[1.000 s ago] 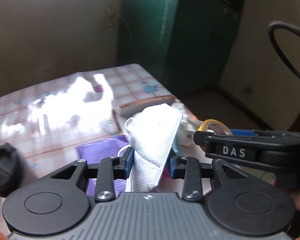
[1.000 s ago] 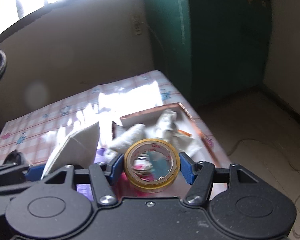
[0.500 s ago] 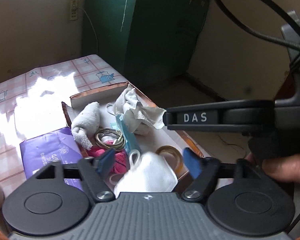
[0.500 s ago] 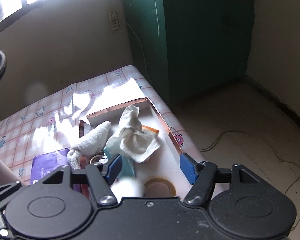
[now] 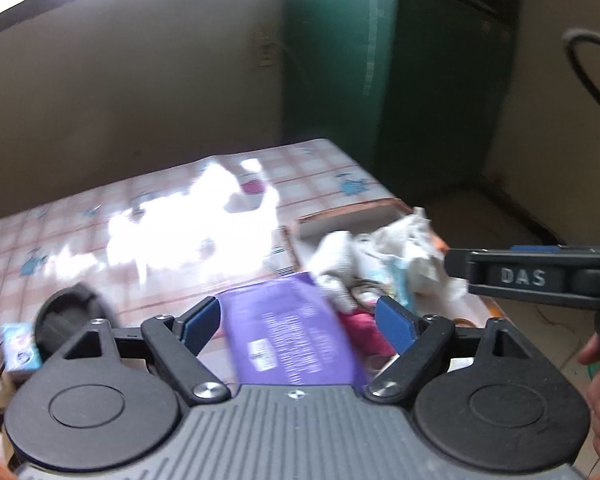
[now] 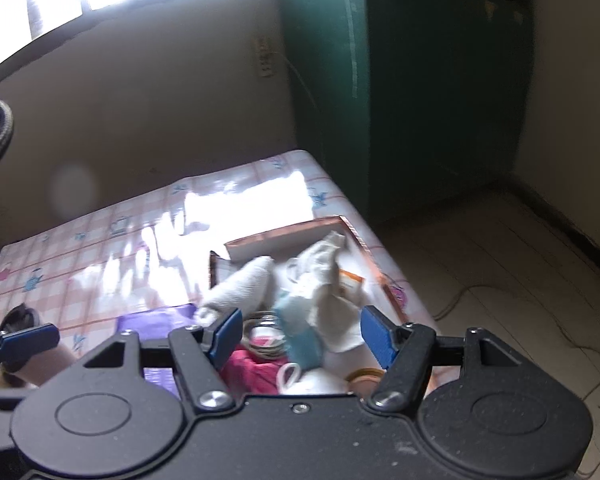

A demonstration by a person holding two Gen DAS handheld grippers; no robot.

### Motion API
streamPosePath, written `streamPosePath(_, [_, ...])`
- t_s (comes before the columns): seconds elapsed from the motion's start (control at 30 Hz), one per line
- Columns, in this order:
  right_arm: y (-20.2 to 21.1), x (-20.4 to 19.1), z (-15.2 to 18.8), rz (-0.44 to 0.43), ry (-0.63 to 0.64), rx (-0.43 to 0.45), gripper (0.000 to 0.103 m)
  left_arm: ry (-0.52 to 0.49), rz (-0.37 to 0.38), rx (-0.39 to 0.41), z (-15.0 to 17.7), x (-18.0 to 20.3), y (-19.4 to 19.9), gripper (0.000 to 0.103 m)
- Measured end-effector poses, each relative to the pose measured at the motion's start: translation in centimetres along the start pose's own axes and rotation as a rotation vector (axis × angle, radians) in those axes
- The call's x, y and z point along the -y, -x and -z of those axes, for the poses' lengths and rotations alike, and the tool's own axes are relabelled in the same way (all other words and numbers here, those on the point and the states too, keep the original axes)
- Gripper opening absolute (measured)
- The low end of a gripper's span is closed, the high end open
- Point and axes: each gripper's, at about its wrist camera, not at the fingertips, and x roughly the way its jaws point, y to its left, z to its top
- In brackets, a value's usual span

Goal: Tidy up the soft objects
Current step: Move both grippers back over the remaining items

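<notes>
One readable label, "DAS", on the right tool (image 5: 536,276) beside box (image 5: 352,216).

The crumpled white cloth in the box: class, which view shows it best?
The right wrist view: the crumpled white cloth lies near the centre, its folds visible. In the left wrist view it sits off to the right, blurred, partly behind the right gripper.

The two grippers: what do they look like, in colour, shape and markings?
Both are black plastic. The left gripper has blue pads, two round discs and a ribbed grey body. The right gripper has blue pads, the same discs and a black body. Its finger shows white letters DAS in the left view. A black cable loops above.
</notes>
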Motion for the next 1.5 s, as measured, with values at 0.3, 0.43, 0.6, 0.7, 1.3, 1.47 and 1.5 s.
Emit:
streamPosePath(0.3, [0.1,-5.4,0.4,-0.062,0.082,-0.003,0.078,0.112,-0.084,0.017,0.3,-4.9,2.0,0.087])
streamPosePath(0.43, [0.0,-7.8,0.5,-0.095,0.114,-0.004,0.078,0.140,-0.110,0.028,0.8,-6.8,2.9,0.087])
streamPosePath(0.6, [-0.2,-10.7,1.0,-0.134,0.155,-0.011,0.078,0.186,-0.148,0.025,1.4,-9.3,3.6,0.087])
streamPosePath(0.7, [-0.2,-12.3,1.4,-0.150,0.174,-0.017,0.078,0.205,-0.162,0.024,1.8,-10.6,4.4,0.087])
streamPosePath(1.3, [-0.7,-20.2,3.3,-0.231,0.269,-0.051,0.078,0.311,-0.230,0.034,4.5,-17.2,6.7,0.087])
streamPosePath(1.47, [-0.7,-23.0,4.4,-0.279,0.297,-0.057,0.078,0.348,-0.265,0.043,6.2,-20.1,7.5,0.088])
streamPosePath(1.5, [-0.7,-23.4,4.6,-0.291,0.301,-0.056,0.078,0.358,-0.276,0.039,6.7,-20.8,7.5,0.088])
